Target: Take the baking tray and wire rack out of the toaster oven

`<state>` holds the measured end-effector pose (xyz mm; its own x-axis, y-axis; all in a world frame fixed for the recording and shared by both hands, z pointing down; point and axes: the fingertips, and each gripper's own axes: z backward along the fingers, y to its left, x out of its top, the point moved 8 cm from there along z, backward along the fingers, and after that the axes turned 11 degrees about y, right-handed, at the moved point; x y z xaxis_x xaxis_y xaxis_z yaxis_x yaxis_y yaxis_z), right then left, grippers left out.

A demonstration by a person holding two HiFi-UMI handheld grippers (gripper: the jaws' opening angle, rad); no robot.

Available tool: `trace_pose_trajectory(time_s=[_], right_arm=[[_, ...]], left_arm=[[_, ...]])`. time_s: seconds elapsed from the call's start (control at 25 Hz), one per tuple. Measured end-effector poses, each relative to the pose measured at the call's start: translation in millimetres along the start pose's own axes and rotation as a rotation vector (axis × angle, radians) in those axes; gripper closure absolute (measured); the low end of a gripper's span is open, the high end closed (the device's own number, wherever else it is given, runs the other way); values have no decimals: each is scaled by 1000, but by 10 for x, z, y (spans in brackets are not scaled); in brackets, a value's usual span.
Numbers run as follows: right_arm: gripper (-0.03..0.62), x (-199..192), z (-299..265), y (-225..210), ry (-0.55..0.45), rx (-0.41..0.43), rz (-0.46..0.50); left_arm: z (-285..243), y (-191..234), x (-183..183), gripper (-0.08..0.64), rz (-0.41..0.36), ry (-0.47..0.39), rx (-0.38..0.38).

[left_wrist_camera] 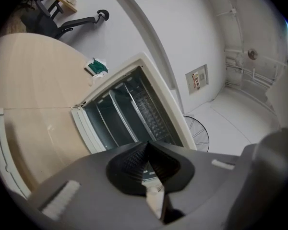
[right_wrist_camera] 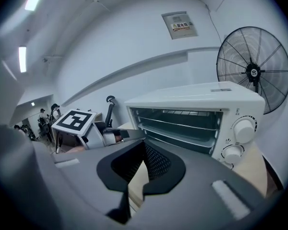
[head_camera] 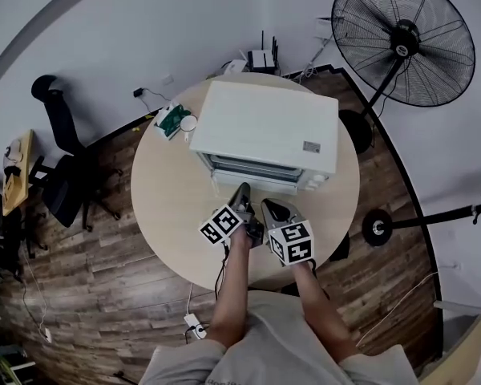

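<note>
A white toaster oven point(head_camera: 264, 127) stands on the round table point(head_camera: 164, 207) with its door point(left_wrist_camera: 38, 138) folded down toward me. Inside, a wire rack point(right_wrist_camera: 182, 113) sits on the upper shelf and the baking tray point(right_wrist_camera: 180, 131) lies below it. The rack's grid point(left_wrist_camera: 151, 111) also shows in the left gripper view, which is rolled sideways. My left gripper point(head_camera: 240, 195) is just in front of the open door, jaws shut and empty point(left_wrist_camera: 148, 164). My right gripper point(head_camera: 272, 211) is beside it, a little further back, jaws shut with nothing in them point(right_wrist_camera: 143, 164).
A green-and-white object point(head_camera: 171, 119) and a small white disc point(head_camera: 188, 123) lie on the table left of the oven. The oven's knobs point(right_wrist_camera: 242, 128) are on its right side. A large floor fan point(head_camera: 405, 38) stands behind right, and an office chair point(head_camera: 60, 159) to the left.
</note>
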<state>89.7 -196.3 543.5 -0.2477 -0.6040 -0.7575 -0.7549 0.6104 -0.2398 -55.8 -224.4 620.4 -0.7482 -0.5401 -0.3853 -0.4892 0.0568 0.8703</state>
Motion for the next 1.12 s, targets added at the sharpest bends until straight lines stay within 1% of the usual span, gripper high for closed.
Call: trace_pose_trajectory(time_s=[0.16, 0.24, 0.4, 0.48, 0.56, 0.68, 0.88, 1.0, 1.12], right_arm=[[597, 6, 61, -158, -12, -22, -28], [597, -16, 85, -215, -6, -30, -24], [597, -59, 113, -302, 6, -39, -29], [597, -77, 101, -343, 10, -38, -39], [597, -112, 100, -389, 17, -36, -49], [597, -181, 121, -488, 45, -42, -45], [597, -226, 180, -667, 74, -71, -54], [597, -206, 197, -746, 76, -86, -58], [597, -182, 181, -755, 78, -77, -56]], left_arm=[[-193, 29, 21, 504, 47, -6, -26], [-289, 86, 30, 503, 88, -10, -38], [-477, 169, 36, 499, 171, -16, -97], [-552, 231, 30, 486, 205, -14, -100], [-618, 270, 18, 458, 230, -18, -114], [-730, 277, 5, 443, 264, -45, -155], [-894, 318, 36, 417, 289, -82, -188], [-974, 379, 50, 413, 323, -108, -190], [-1053, 447, 58, 413, 368, -120, -192]])
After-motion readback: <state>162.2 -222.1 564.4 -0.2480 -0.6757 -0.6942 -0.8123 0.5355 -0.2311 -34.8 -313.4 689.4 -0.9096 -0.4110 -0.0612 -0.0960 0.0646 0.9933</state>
